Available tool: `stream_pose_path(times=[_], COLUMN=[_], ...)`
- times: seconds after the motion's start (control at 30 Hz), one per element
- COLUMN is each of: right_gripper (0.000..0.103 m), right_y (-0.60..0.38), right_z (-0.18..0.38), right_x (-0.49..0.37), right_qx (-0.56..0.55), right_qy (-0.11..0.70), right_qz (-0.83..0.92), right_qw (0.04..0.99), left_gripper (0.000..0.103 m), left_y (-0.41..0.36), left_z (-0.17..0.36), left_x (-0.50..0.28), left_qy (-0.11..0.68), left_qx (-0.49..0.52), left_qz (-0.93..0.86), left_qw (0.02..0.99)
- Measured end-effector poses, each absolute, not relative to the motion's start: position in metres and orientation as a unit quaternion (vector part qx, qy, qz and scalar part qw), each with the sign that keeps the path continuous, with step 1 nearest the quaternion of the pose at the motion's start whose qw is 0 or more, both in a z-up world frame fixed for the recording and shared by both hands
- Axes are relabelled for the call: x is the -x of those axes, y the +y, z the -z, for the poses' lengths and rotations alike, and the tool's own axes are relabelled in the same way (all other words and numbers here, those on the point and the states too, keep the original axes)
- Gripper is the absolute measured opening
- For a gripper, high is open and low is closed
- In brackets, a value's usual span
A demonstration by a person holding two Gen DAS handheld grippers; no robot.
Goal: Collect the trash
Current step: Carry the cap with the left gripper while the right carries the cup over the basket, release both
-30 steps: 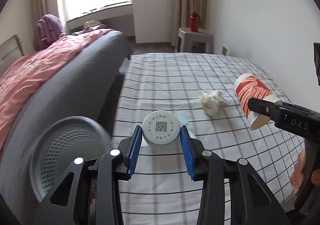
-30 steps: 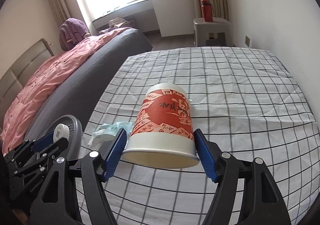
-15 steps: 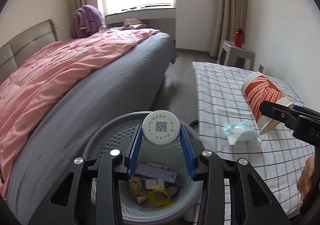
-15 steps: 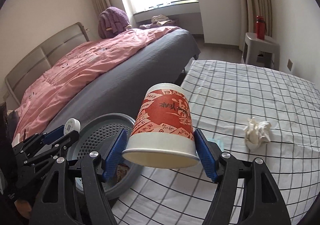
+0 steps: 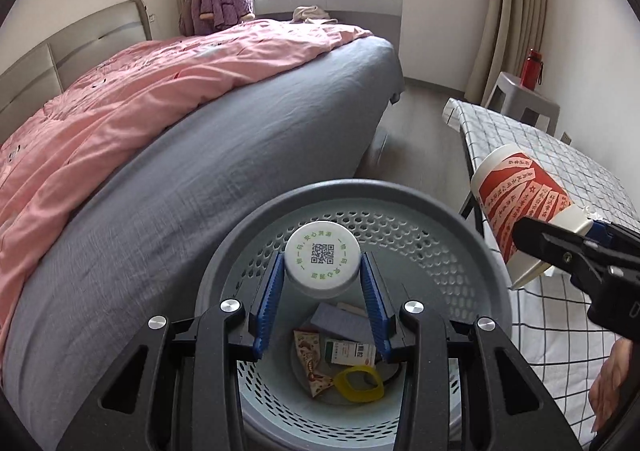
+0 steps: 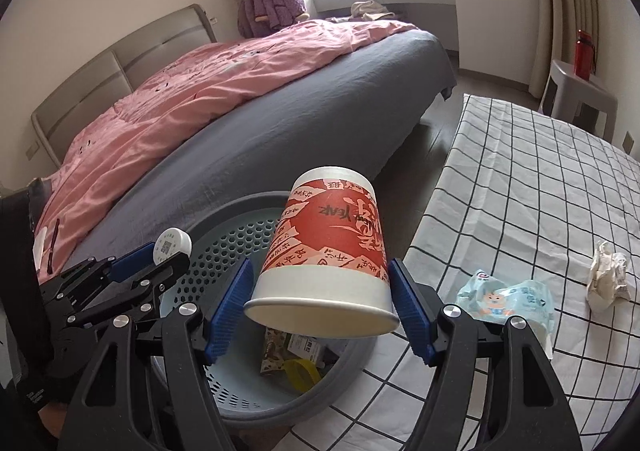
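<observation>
My left claw (image 5: 322, 283) sits above the basket (image 5: 460, 227), a capped bottle (image 5: 322, 259) between its pads. In the basket lie a small carton (image 5: 352, 354), a snack wrapper (image 5: 310, 361) and a ring (image 5: 358, 385). Right of the basket, my right claw (image 6: 322, 305) carries a paper cup (image 6: 328, 251) over its rim. Farther right stands the tabletop (image 6: 520, 179), bearing a wet-wipe packet (image 6: 506, 301) and a crumpled tissue (image 6: 608, 277). Left of the basket stands the bed (image 5: 200, 155); behind the tabletop, a stool (image 6: 580, 95) carries a flask (image 6: 583, 55).
</observation>
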State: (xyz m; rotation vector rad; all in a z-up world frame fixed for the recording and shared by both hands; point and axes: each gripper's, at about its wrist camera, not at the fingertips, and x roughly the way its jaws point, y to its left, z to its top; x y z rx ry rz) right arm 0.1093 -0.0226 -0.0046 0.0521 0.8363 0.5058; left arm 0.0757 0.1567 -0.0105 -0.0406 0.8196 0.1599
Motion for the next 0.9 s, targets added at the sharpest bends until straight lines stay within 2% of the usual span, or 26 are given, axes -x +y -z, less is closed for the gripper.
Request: stream_pose_path(times=[0.33,0.77,0.83,0.9], right_gripper=[0.067,0.069,0.072,0.074], right_y=[-0.009,-0.002,-0.003,-0.004], right_z=[0.026,0.026,0.025,0.023], right_x=[-0.107,-0.106,-0.106,-0.107], right_qx=[-0.011,-0.007,-0.01,-0.015], right_qy=[0.423,0.419,0.416,0.415], right_qz=[-0.262,-0.275,-0.276,-0.277], right_qw=[0.867,0.865,0.866,0.866], left_gripper=[0.038,0.038,0.044,0.058], left_y=[0.171,0.175,0.176,0.178], left_z=[0.037,0.037,0.037,0.036], left_x=[-0.079,-0.078,-0.078,-0.077], left_qy=[0.425,0.42,0.42,0.419], left_qx=[0.036,0.04,0.039,0.039], left_qz=[-0.083,-0.095,-0.099,-0.105], left_qw=[0.901,0.902,0.901,0.901])
